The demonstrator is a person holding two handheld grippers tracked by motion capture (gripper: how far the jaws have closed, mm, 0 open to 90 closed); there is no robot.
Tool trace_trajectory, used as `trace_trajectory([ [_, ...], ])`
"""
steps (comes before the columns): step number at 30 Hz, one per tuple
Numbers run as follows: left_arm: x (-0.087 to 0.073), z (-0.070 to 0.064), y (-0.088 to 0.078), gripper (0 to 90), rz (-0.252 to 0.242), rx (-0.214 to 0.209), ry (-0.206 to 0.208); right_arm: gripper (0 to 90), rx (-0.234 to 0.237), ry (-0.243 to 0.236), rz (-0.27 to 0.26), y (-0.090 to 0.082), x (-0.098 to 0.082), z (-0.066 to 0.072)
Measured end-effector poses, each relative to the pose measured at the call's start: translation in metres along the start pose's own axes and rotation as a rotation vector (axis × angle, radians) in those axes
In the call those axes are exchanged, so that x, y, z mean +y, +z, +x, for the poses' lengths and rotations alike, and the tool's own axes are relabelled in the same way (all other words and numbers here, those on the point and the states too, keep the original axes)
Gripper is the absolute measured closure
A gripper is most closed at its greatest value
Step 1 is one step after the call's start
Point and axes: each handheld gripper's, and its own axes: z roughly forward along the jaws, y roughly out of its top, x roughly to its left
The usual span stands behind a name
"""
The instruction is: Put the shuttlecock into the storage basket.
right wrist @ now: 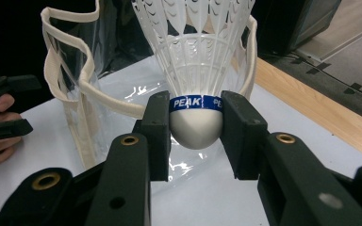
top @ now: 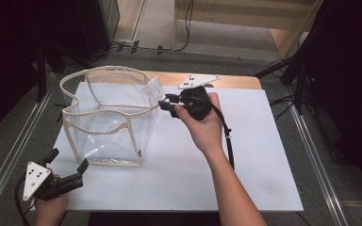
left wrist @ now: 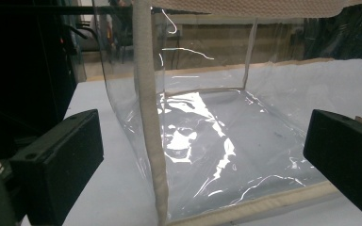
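**Now: shuttlecock at the bag's rim**

From above, my right tool (top: 169, 104) holds the shuttlecock (top: 152, 88) at the clear bag's (top: 104, 117) rim on the tabletop (top: 245, 155). My left tool (top: 66, 165) gapes, empty, beside the bag (left wrist: 207, 136). Right gripper view: pads (right wrist: 158, 127) clamp the shuttlecock's (right wrist: 195, 70) cork.

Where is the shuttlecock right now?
The shuttlecock is clamped at its cork base in the right gripper; in the high view it is held at the right rim of the clear bag, feathers toward the bag.

White shuttlecock (right wrist: 195, 61) with blue band; clear bag (top: 106, 117) trimmed beige; black claw (right wrist: 195, 125).
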Motion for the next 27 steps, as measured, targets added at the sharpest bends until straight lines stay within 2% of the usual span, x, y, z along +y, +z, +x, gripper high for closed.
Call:
trace_trajectory([
  [20, 0.000, 0.000, 0.000, 0.0, 0.001, -0.002, -0.002, 63.0, 0.015, -0.002, 0.009, 0.023, 0.012, 0.002],
  [23, 0.000, 0.001, 0.000, 0.0, 0.001, -0.002, -0.003, 62.2, 0.002, -0.002, 0.008, 0.026, 0.013, 0.003],
  [25, 0.000, 0.000, 0.000, 0.0, 0.002, -0.003, -0.004, 48.4, -0.006, 0.004, -0.001, 0.029, 0.013, 0.003],
  [27, 0.000, 0.001, 0.000, 0.0, 0.001, -0.004, -0.005, 39.5, -0.013, 0.008, -0.002, 0.029, 0.013, 0.004],
])
